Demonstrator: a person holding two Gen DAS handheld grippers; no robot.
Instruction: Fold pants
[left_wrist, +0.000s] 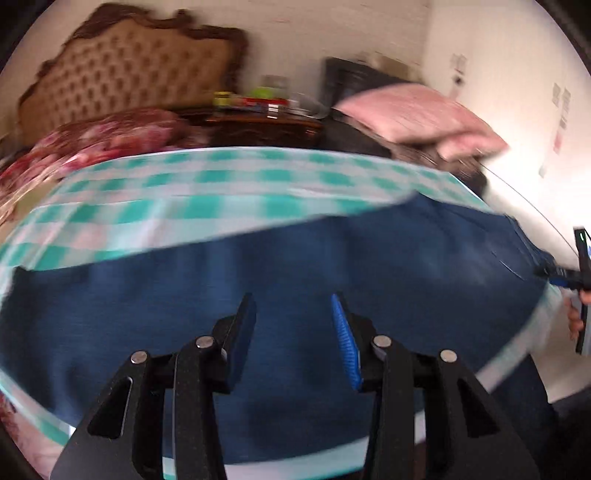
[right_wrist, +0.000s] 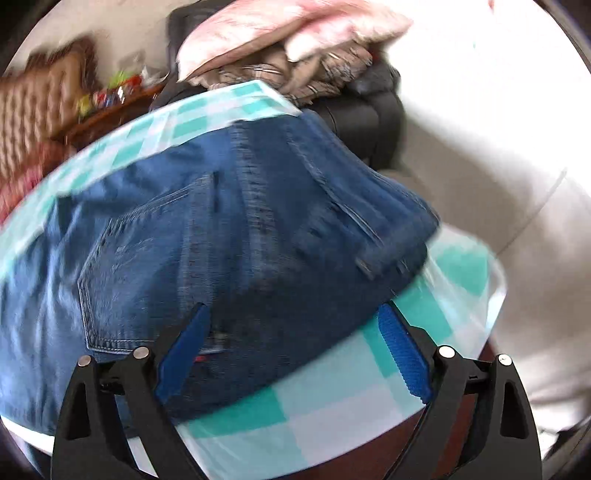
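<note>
Blue denim pants (left_wrist: 280, 280) lie flat across a table covered with a teal-and-white checked cloth (left_wrist: 184, 199). My left gripper (left_wrist: 293, 306) is open and hovers over the leg part of the pants, holding nothing. In the right wrist view the waist end of the pants (right_wrist: 236, 229) shows a back pocket and belt loops. My right gripper (right_wrist: 291, 317) is open just above the waist edge near the table's front, empty. The right gripper also shows at the far right of the left wrist view (left_wrist: 569, 277).
A tufted brown headboard (left_wrist: 125, 70) and floral bedding (left_wrist: 96, 144) stand behind the table. A dark wooden nightstand (left_wrist: 266, 125) holds small items. A pink pillow (left_wrist: 417, 110) lies on a dark chair (right_wrist: 365, 122) with folded clothes. A white wall is at right.
</note>
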